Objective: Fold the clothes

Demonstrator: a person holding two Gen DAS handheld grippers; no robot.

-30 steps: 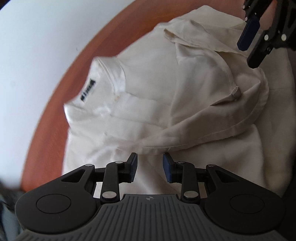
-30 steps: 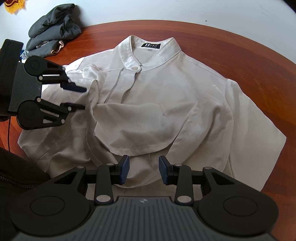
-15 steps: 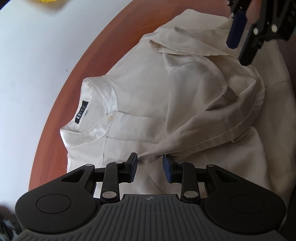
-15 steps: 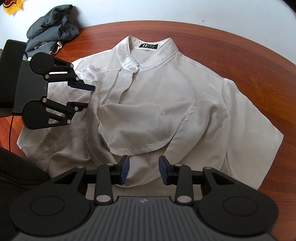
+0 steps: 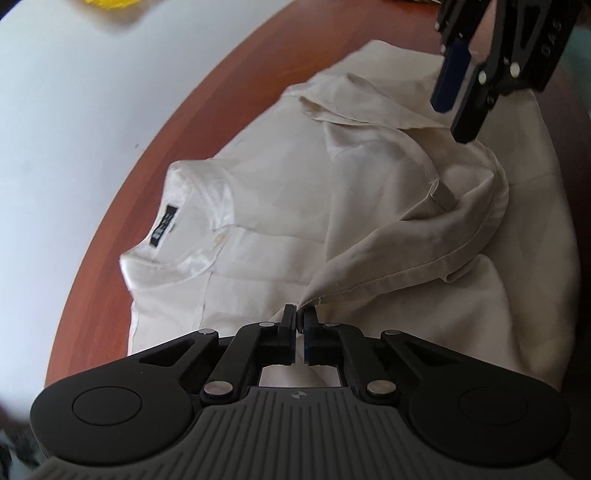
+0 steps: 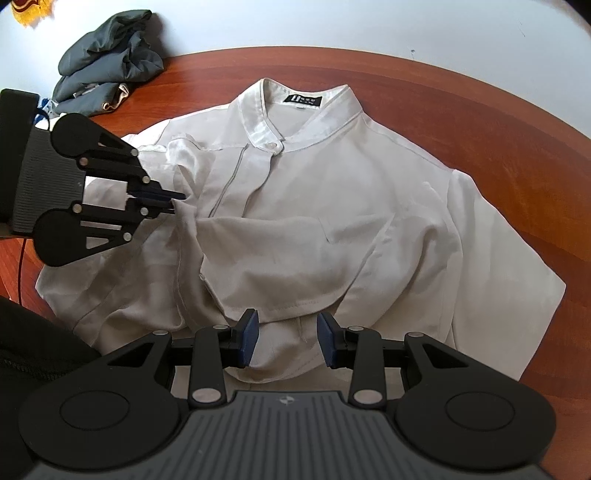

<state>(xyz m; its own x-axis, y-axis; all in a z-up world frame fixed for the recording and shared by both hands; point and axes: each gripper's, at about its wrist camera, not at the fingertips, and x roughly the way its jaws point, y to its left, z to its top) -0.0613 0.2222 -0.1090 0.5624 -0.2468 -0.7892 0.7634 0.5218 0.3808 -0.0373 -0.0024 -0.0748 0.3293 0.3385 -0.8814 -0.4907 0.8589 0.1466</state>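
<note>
A cream collared shirt (image 6: 351, 192) lies face up on a round red-brown table (image 6: 498, 122), its black neck label (image 6: 303, 99) at the far side. Part of the shirt is turned up in a loose fold across the chest. My left gripper (image 5: 300, 314) is shut on the edge of that fold where it meets the shirt (image 5: 277, 206); in the right wrist view the left gripper (image 6: 177, 201) comes in from the left. My right gripper (image 6: 288, 339) is open just above the fold's near hem, nothing between its pads. The right gripper (image 5: 458, 107) also shows at the top right.
A crumpled grey-green garment (image 6: 107, 66) sits at the table's back left edge. A yellow thing (image 6: 26, 11) lies beyond it on the pale floor. A person's dark clothing (image 6: 22, 339) is at the lower left. Bare table (image 5: 122, 236) rings the shirt.
My left gripper has moved in a little over the shirt and its jaws have closed on the fold's edge. The right gripper has stayed where it was, still open.
</note>
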